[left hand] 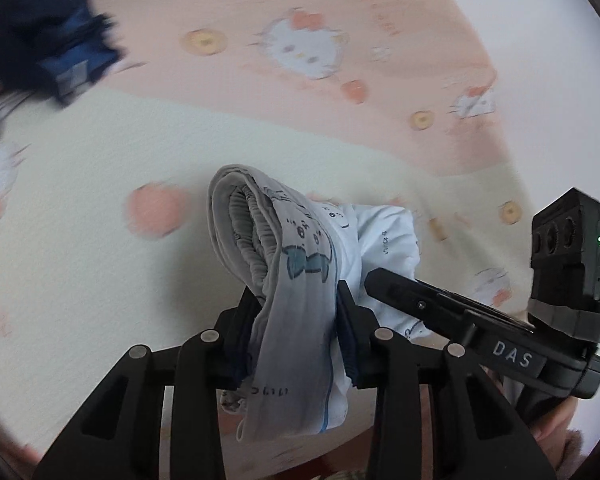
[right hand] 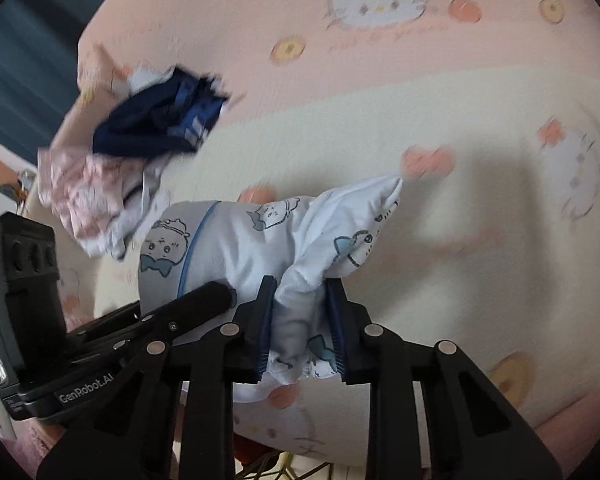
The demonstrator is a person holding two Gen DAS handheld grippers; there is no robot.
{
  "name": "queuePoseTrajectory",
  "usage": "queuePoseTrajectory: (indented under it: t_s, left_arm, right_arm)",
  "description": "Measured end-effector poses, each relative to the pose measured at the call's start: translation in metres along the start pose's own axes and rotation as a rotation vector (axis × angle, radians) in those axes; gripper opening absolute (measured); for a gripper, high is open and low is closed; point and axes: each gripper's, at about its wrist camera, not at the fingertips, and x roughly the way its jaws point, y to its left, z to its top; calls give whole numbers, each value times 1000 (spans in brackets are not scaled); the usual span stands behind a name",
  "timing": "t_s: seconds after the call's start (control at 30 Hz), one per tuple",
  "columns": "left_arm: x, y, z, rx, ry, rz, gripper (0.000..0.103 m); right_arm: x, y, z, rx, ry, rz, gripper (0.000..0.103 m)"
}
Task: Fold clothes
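Cartoon-print bed sheet [right hand: 440,240] below; both hand-held grippers, left [left hand: 296,312] and right [right hand: 300,320], clamped on soft, light pale garment [right hand: 240,248]; better held at edges.

Soft pale-blue printed garment [right hand: 236,248] of matt knit cloth, with a grey ribbed elastic waistband [left hand: 256,236] showing rough gathers. Matt black plastic on the left gripper [left hand: 300,320] and right gripper [right hand: 300,320], set with small shiny metal pins and dark blue ridged rubbery pads [right hand: 336,332] pressed into the cloth. Beneath, a finely textured matt bedsheet [left hand: 100,280] in pink and cream woven cloth, carrying a dark navy garment [right hand: 156,128] of smooth fabric and a crumpled pink-patterned cloth [right hand: 88,192].
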Motion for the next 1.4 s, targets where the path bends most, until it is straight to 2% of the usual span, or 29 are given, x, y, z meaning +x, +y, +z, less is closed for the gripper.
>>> queuePoseTrajectory:
  t_s: [0.13,0.2,0.3,0.4,0.53,0.67,0.83,0.93,1.0,1.1,1.2,1.27,1.4]
  left_arm:
    - [38,-61,38,75,24,-84,37]
    - [59,-93,55,116,25,-103,37]
    - [94,-134,78,146,30,-120,37]
    - [132,-165,98,136,54,-148,37]
    - [187,-196,110,156,76,-148,37]
    - [230,-205,110,141,99,-142,37]
    - [283,-201,100,121,136,-57,40]
    - [283,-194,96,158,127,21,52]
    - [273,-193,95,188,93,47,52]
    - [244,-210,94,345,-44,87,52]
    - [239,-226,91,462,-69,64,52]
    - [250,-228,90,487,-29,90,50]
    - [269,-222,87,508,16,146,50]
  right_arm:
    - [-41,-50,45,47,-75,-60,25]
    - [-60,-80,70,76,-108,-91,25]
    - [-78,-118,100,96,-130,-135,25]
    - [-90,-152,125,96,-139,-187,25]
    - [-98,-196,151,93,-140,-246,25]
    - [-85,-240,167,86,-114,-297,25]
    - [-53,-284,170,57,-48,-384,26]
    - [-26,-311,162,57,23,-476,31]
    - [-22,-321,156,64,38,-520,33]
    - [-39,-320,149,89,-62,-532,37]
    - [-47,-313,149,99,-124,-510,37]
    - [-43,-310,150,99,-121,-473,37]
    - [-27,-317,151,92,-87,-479,37]
